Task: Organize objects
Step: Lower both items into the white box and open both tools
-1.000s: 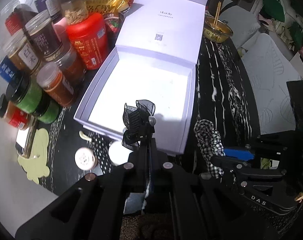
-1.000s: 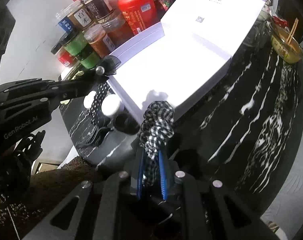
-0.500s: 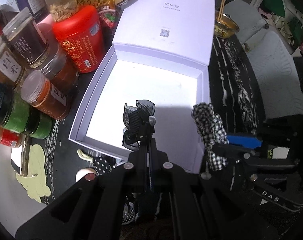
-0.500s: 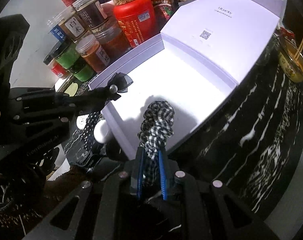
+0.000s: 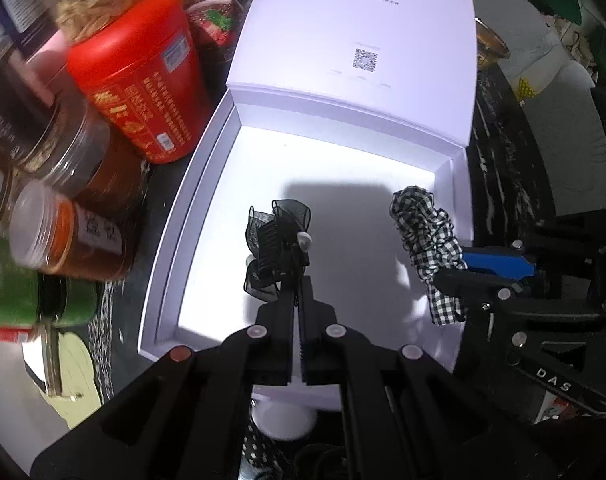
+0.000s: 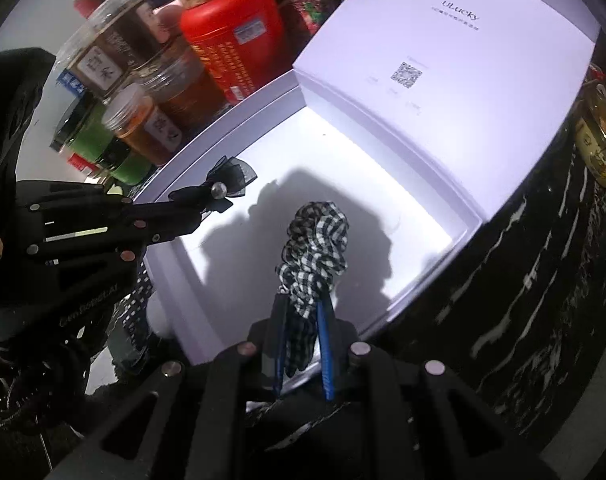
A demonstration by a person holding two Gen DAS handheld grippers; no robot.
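Left hand-held gripper: pointed steeply down over the open box, its jaws pressed together on the black hair clip
Black hair clip: a comb clip with a sheer black ribbon bow and a pearl bead, clamped at the tips of the left hand-held gripper and hanging above the box floor
Right hand-held gripper: to the right of the left one, also aimed down, its blue pads closed on the checked scrunchie
Checked scrunchie: black-and-white gingham, bunched upright between the blue pads, its upper part standing past the fingertips over the right half of the box
White box: directly beneath both hand-held grippers, its floor bare and brightly lit, with both tools' shadows on it
Box lid: beyond the grippers, folded back from the far edge, printed with "ULucky" and a QR code
Jars: left of the left hand-held gripper, a crowd of clear-lidded spice jars beside the box wall
Red canister: farther left and ahead, just beside the box's far left corner
Desk: black with white veining, to the right of the right hand-held gripper
Bowl: far right on the desk, chopsticks in it
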